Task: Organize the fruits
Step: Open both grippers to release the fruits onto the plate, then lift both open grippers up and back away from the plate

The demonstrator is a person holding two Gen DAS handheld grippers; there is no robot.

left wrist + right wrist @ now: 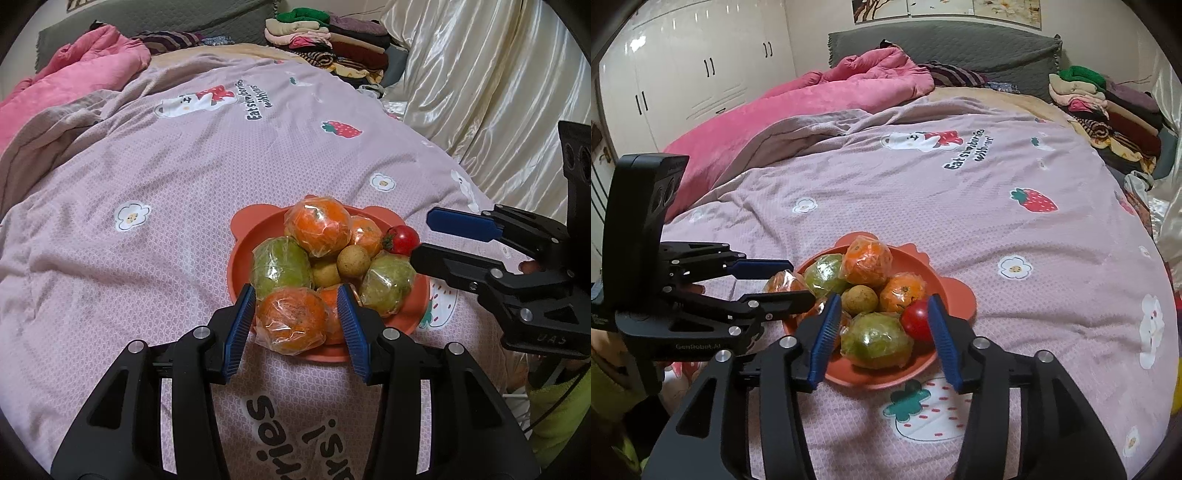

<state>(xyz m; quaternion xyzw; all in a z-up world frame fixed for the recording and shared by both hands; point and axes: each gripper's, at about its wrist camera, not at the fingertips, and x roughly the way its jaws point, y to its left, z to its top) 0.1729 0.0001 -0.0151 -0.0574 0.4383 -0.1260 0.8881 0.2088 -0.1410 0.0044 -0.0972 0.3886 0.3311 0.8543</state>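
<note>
Wrapped fruits point(321, 258) heaped in orange bowl point(240, 240)

White wardrobe point(683, 74) beside bed point(923, 192), cream curtain point(480, 92).

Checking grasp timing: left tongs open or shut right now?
Open. The left tongs stand spread on either side of a wrapped orange at the near rim of the plate; contact cannot be told.

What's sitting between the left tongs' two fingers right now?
In the left wrist view, a plastic-wrapped orange at the near rim of the orange bowl sits between the open left tongs; whether the pads touch it is unclear.
</note>
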